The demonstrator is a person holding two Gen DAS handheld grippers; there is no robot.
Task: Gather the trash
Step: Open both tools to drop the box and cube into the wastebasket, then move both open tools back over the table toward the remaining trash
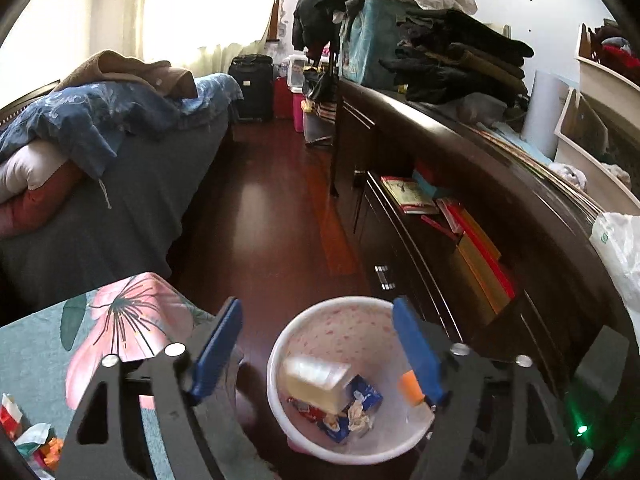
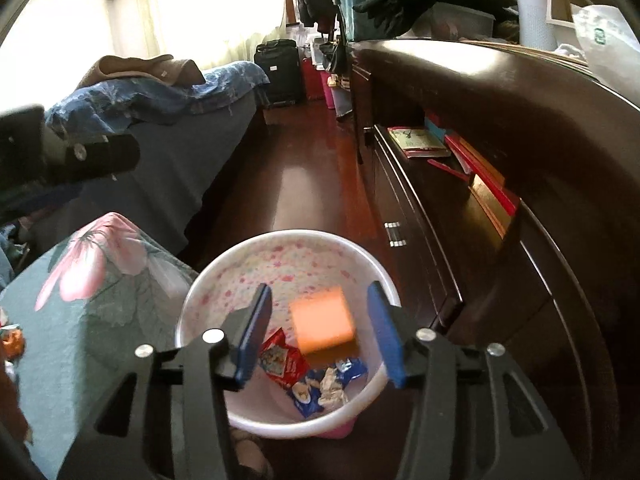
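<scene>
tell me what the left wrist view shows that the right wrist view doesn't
Only the left wrist view shows a clear plastic box in the bin, and wrappers lying on the floral cover. Only the right wrist view shows the orange block whole, blurred, between the right gripper pads without touching them. Both show the white bin, blue snack wrappers, bed and dark dresser.
</scene>
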